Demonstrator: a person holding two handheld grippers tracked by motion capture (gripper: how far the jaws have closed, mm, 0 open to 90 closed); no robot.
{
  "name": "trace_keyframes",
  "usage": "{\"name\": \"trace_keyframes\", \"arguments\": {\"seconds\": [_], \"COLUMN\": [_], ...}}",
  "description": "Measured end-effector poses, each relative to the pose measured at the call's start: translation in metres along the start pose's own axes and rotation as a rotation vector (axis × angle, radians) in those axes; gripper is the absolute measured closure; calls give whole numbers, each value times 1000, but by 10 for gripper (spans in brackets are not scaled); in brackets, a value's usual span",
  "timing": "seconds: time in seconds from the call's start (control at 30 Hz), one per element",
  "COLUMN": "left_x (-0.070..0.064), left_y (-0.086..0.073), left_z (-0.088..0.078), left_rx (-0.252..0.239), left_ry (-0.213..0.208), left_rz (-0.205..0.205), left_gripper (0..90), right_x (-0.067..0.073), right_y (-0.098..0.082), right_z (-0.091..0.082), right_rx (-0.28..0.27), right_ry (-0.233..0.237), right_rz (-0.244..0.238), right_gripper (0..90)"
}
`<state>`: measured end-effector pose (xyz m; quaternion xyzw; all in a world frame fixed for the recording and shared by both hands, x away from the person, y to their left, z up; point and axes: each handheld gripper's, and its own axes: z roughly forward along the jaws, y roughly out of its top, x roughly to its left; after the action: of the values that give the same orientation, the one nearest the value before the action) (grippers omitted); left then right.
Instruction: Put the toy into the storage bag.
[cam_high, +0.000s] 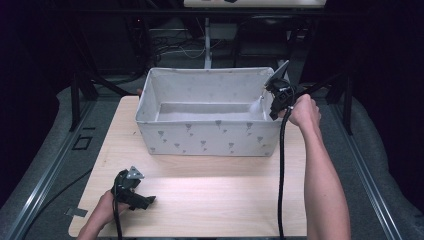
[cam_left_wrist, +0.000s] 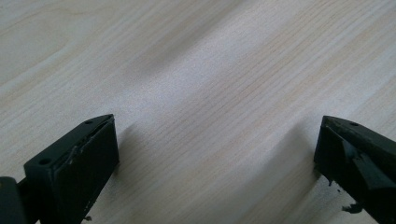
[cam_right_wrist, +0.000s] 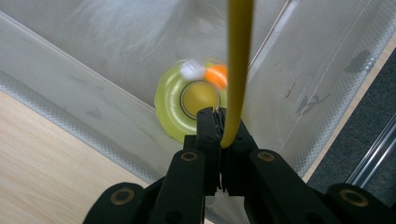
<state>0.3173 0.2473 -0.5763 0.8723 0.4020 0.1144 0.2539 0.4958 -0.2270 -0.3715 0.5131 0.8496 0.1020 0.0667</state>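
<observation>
A white fabric bin with small grey prints stands at the far half of the wooden table. My right gripper hangs over the bin's right end, pointing down into it. In the right gripper view its jaws are shut on a thin yellow strip that runs up out of frame. Below them, inside the bin, lies a round yellow-green thing with a darker centre and blurred orange and white patches. My left gripper rests at the table's front left, open over bare wood.
The bin's high walls close in around the right gripper. Dark floor and metal rails run along both sides of the table. Cables trail from both grippers toward the front edge. Bare wood lies in front of the bin.
</observation>
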Motion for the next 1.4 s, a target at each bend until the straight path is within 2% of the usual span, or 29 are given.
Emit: {"name": "trace_keyframes", "arguments": {"seconds": [0.13,0.33,0.43,0.87,0.9,0.93,1.03,1.13,1.27,1.4], "left_x": [0,0,0,0,0,0,0,0,0,0], "left_y": [0,0,0,0,0,0,0,0,0,0], "left_z": [0,0,0,0,0,0,0,0,0,0], "left_rx": [2,3,3,2,1,1,2,2,2,2], "left_ry": [0,0,0,-2,-1,-1,-1,-1,-1,-1], "left_rz": [3,3,3,5,5,5,5,5,4,3], "left_gripper": [0,0,0,0,0,0,0,0,0,0], "right_x": [2,4,4,2,1,1,0,-1,4,13], "right_y": [3,7,8,7,7,6,5,3,1,0], "right_z": [3,10,12,15,14,13,4,-10,-30,-46], "right_rx": [27,63,85,97,104,91,81,38,-15,-41], "right_ry": [-1,8,15,20,19,19,21,31,31,28], "right_rz": [-17,-19,-5,28,19,24,23,28,31,22], "right_gripper": [878,877,876,871,866,857,788,709,571,401]}}
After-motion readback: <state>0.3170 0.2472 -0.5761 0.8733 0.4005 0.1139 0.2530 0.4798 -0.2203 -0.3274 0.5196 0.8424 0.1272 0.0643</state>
